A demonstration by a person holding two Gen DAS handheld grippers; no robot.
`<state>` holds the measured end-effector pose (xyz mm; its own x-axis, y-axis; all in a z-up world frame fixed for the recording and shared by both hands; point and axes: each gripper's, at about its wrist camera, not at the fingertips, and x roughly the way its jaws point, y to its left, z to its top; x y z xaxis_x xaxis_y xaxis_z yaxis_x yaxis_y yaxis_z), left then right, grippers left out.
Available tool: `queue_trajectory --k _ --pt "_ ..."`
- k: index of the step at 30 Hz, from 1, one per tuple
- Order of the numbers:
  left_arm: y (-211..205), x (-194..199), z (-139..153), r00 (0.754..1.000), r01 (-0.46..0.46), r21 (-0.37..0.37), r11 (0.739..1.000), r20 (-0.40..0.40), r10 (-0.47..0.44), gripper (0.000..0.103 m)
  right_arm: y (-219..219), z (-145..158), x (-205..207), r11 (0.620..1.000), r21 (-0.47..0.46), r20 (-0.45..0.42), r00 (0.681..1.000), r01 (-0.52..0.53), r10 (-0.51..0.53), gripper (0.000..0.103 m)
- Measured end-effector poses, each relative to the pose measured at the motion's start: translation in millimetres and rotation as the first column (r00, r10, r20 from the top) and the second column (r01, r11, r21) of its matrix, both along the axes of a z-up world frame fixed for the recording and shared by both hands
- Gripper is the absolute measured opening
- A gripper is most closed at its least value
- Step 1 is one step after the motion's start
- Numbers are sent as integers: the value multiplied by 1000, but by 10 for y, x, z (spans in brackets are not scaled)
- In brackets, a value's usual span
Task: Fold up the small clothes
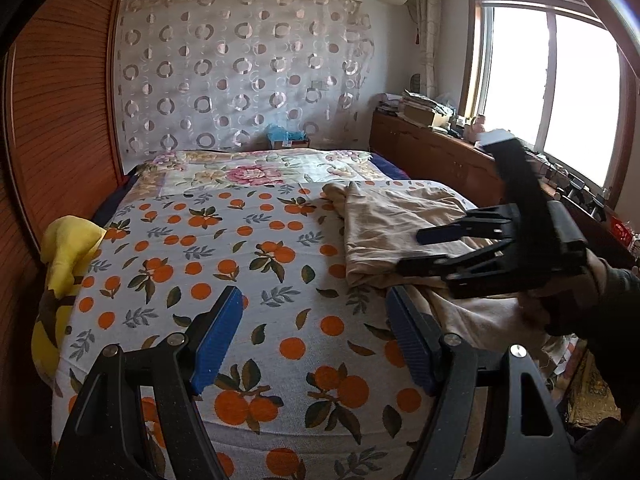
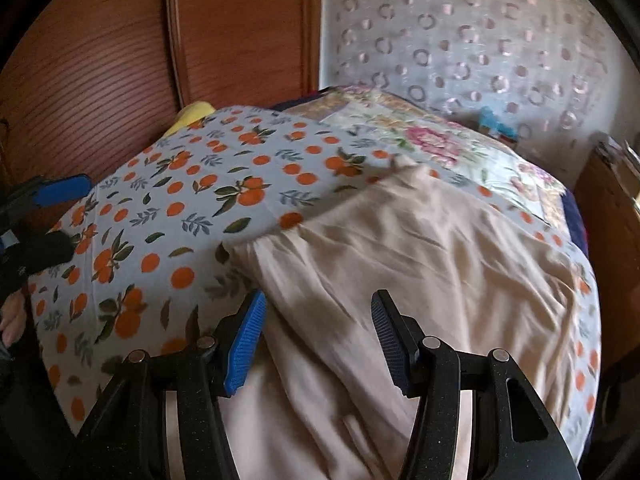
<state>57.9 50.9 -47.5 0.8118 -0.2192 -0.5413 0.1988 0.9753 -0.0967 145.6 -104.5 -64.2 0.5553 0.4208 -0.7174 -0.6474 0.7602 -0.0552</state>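
Observation:
A beige garment (image 1: 394,220) lies crumpled on the right side of the bed's orange-print cover (image 1: 224,256). My left gripper (image 1: 314,316) is open and empty above the cover, left of the garment. My right gripper (image 1: 410,250) shows in the left wrist view, open, hovering over the garment's near part. In the right wrist view the right gripper (image 2: 318,320) is open just above the beige garment (image 2: 420,264), nothing between its blue pads. The left gripper (image 2: 60,212) shows at that view's left edge, open.
A yellow cloth (image 1: 66,256) hangs off the bed's left side by the wooden wardrobe (image 1: 60,112). A floral quilt (image 1: 256,170) covers the far bed. A cluttered wooden cabinet (image 1: 440,148) stands under the window at right.

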Motion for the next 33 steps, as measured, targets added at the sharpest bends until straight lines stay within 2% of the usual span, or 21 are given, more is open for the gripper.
queue_trajectory --k 7,15,17,18,19,22,27,33 --pt "56 2 -40 1000 -6 -5 1000 -9 6 75 399 -142 236 996 -62 -52 996 -70 67 57" --pt "68 -5 -85 1000 -1 -10 1000 -16 0 75 590 -191 336 992 -90 -34 996 -85 82 57" --pt "53 -6 -97 1000 5 -7 1000 -18 -5 75 620 -201 320 991 -88 -20 995 -97 95 42" --pt "39 -7 -103 1000 6 -5 1000 -19 -7 75 617 -190 318 991 -80 -33 994 -107 105 19" --pt "24 -9 -105 1000 8 -5 1000 -20 -8 75 577 -171 317 992 -72 -41 994 -105 102 11" --pt "3 -1 -113 1000 12 -5 1000 -26 -12 75 398 -28 294 994 15 -26 994 -109 109 8" --pt "-24 14 -136 999 22 -7 1000 -35 -23 75 -89 350 373 994 109 64 998 -7 0 7" --pt "-68 20 -153 999 36 -9 999 -40 -36 75 -779 605 721 980 98 126 975 173 -185 7"
